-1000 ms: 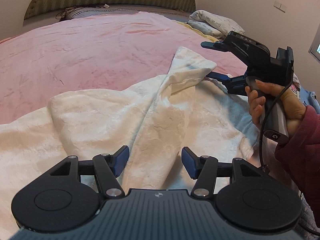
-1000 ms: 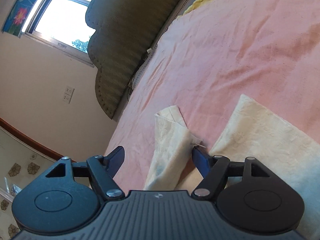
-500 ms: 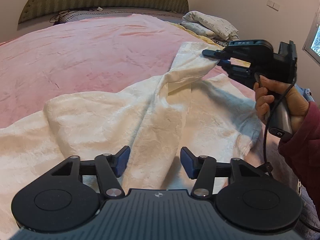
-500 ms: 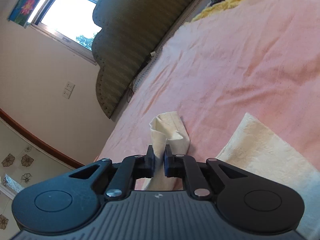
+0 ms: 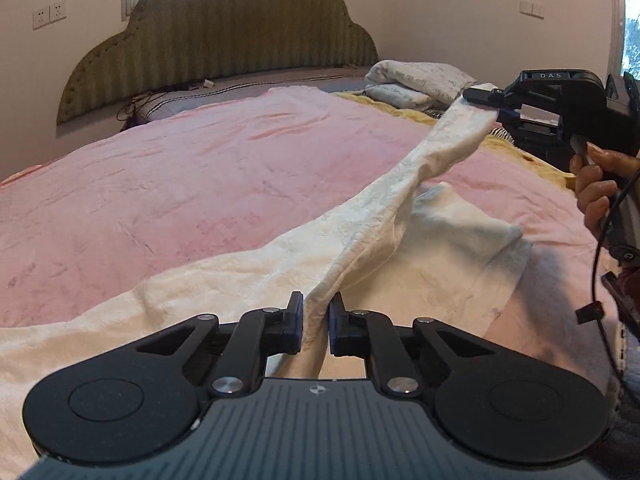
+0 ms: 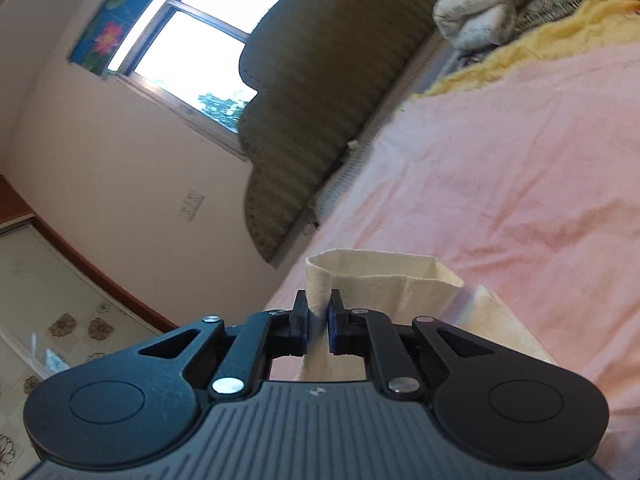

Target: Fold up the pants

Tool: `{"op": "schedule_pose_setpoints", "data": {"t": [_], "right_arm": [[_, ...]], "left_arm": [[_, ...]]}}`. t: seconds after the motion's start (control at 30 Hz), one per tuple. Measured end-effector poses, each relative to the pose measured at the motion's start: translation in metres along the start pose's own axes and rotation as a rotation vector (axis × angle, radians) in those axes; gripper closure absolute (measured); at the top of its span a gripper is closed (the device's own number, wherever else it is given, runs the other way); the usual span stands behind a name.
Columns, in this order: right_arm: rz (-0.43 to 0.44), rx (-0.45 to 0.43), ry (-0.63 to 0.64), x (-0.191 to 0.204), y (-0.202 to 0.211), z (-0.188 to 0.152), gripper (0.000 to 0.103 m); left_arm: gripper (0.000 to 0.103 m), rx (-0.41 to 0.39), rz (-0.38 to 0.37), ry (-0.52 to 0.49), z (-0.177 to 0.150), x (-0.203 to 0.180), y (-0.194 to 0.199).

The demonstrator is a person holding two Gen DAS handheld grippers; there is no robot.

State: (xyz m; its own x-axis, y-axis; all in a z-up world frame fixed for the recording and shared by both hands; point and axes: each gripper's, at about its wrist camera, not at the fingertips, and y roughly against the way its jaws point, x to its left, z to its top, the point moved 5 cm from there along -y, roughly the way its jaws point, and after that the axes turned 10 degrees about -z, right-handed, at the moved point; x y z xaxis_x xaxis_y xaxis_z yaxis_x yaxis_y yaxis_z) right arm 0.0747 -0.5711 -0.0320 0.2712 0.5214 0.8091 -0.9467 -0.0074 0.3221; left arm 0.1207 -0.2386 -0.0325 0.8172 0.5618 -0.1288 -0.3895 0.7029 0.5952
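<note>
Cream white pants (image 5: 248, 276) lie spread on the pink bed cover (image 5: 200, 168). My left gripper (image 5: 316, 320) is shut on a fold of the pants near the camera. My right gripper (image 5: 486, 100) is shut on the hem end of one leg and holds it up at the far right, so the leg stretches in a raised ridge between the two grippers. In the right wrist view the right gripper (image 6: 318, 322) pinches the cream hem (image 6: 384, 276), which loops above the fingers.
A green padded headboard (image 5: 224, 36) stands at the back. Folded white bedding (image 5: 416, 80) and a yellow blanket (image 5: 500, 144) lie at the far right. A window (image 6: 192, 40) is on the wall left of the headboard.
My left gripper has shut on the pants fold. My right gripper, holding the leg end, has lifted it higher and pulled the leg taut.
</note>
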Motion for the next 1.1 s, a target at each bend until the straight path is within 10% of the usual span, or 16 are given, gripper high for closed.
{"op": "schedule_pose_setpoints", "data": {"t": [0.1, 0.3, 0.73, 0.87, 1.0, 1.1], "right_arm": [[0.020, -0.053, 0.047, 0.006, 0.020, 0.001, 0.094], [-0.259, 0.053, -0.076, -0.089, 0.031, -0.033, 0.094], [-0.261, 0.009, -0.088, -0.093, 0.057, -0.044, 0.094], [-0.333, 0.009, 0.002, -0.089, 0.057, -0.039, 0.090], [-0.607, -0.155, 0.087, -0.087, 0.078, -0.038, 0.077], [-0.350, -0.088, 0.113, -0.049, 0.081, -0.060, 0.077]], "left_arm": [[0.092, 0.039, -0.088, -0.055, -0.004, -0.016, 0.011], [0.099, 0.179, -0.130, -0.123, -0.043, -0.039, -0.014], [0.103, 0.198, -0.172, -0.125, -0.053, -0.036, -0.010], [0.080, 0.155, -0.147, -0.104, -0.048, -0.021, 0.003], [0.044, 0.107, -0.125, -0.008, -0.041, -0.001, 0.016], [0.042, 0.105, -0.120, 0.053, -0.037, 0.008, 0.016]]}}
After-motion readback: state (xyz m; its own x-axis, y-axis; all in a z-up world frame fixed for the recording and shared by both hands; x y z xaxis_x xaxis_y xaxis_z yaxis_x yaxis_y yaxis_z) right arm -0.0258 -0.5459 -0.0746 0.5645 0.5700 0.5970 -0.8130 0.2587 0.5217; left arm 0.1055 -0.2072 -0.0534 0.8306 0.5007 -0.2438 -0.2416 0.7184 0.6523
